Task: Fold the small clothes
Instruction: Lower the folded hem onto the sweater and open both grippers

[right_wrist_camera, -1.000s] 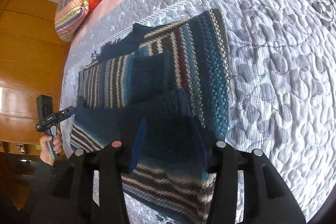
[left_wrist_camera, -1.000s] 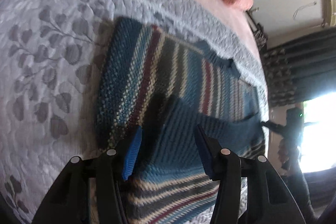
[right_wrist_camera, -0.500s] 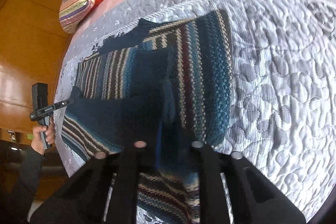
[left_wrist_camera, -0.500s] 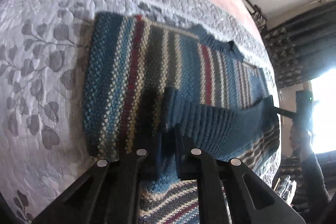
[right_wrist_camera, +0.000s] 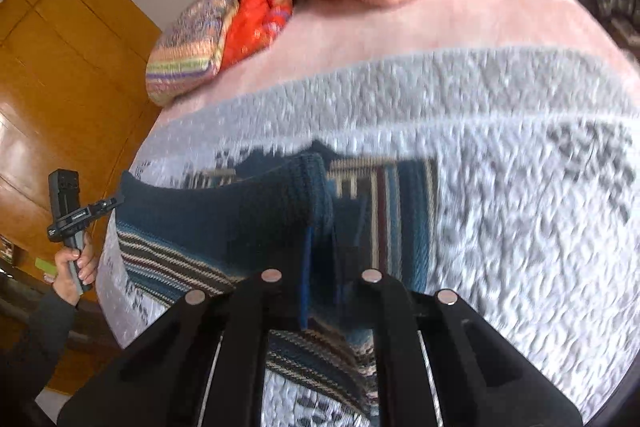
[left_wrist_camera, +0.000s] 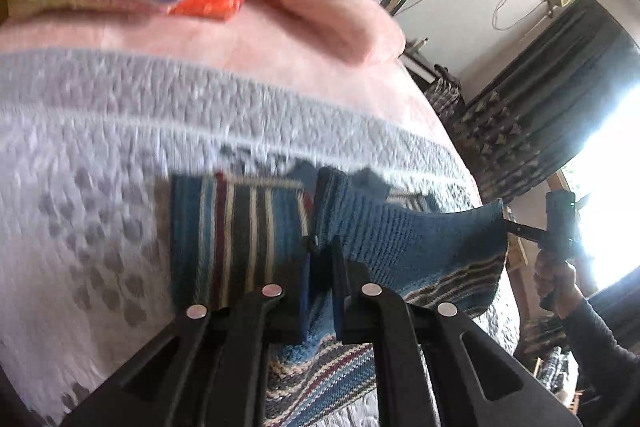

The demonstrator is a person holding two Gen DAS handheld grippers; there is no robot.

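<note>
Both claws, left claw (left_wrist_camera: 320,259) and right claw (right_wrist_camera: 320,247), are clamped on the hem of the sweater (left_wrist_camera: 240,227) just ahead of them on the quilt (left_wrist_camera: 100,187), so they should probably carry it forward level and together to keep the fold straight.

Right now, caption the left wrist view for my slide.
Left gripper shut on striped sweater's blue hem, lifting it above grey quilt.

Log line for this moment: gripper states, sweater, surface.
left hand-held gripper: shut on sweater hem | right hand-held gripper: shut on sweater hem | striped sweater: hem lifted between both | quilt: underneath
</note>
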